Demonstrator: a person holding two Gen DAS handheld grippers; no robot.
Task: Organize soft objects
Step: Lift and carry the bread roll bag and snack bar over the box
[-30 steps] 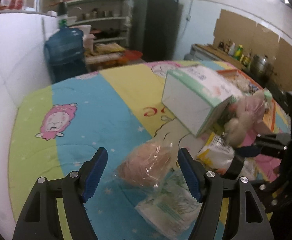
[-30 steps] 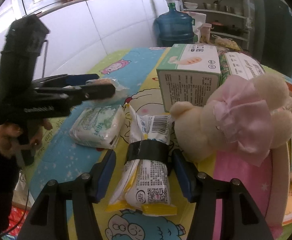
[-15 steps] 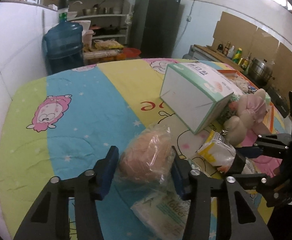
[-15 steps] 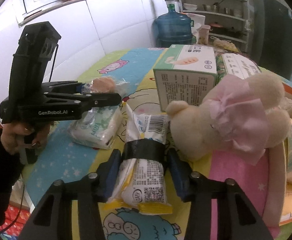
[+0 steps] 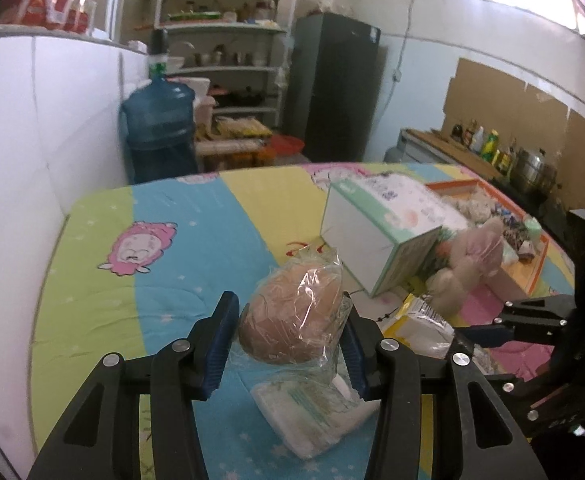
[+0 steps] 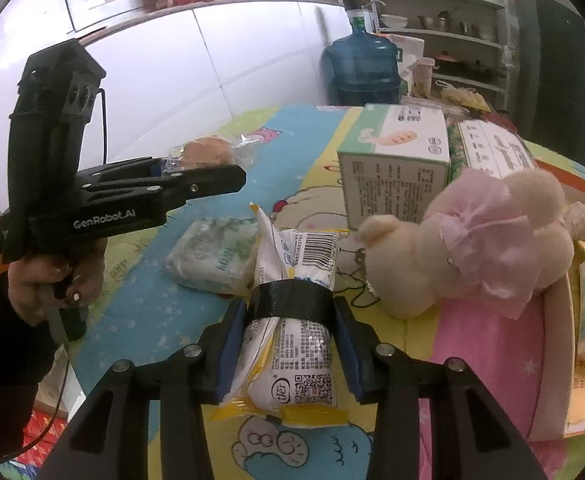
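The left gripper (image 5: 290, 330) pinches a bun in a clear plastic bag (image 5: 292, 314); its jaws have just been closing, and the blue pads (image 5: 222, 342) now press into the crinkled wrap on both sides. The bag hangs clear of the cartoon-printed quilt (image 5: 196, 232), above a flat pack of tissues (image 5: 312, 412) that lies on the blue stripe. From the right wrist view the same tool shows side-on, gripped by a hand (image 6: 52, 280) in a dark sleeve, with the bun poking out past its fingers. The right gripper (image 6: 290, 348) is pressed in on a white and yellow snack packet (image 6: 292, 344), the packet's middle cinched by a black band; these jaws have just been closing too, and the pads dent the packet on each side. The packet lies on the quilt, touching the tissue pack at its left edge. Just right of the packet sits a cream plush bear with a pink bow (image 6: 472, 240), leaning against the rim of a shallow orange-edged box (image 6: 556, 360). Beyond the packet stands a white and green carton (image 6: 396, 172), with a second printed box (image 6: 496, 148) beside it. Far behind the carton, off the quilt, a blue water jug (image 6: 362, 68) stands near open shelves (image 6: 444, 20).
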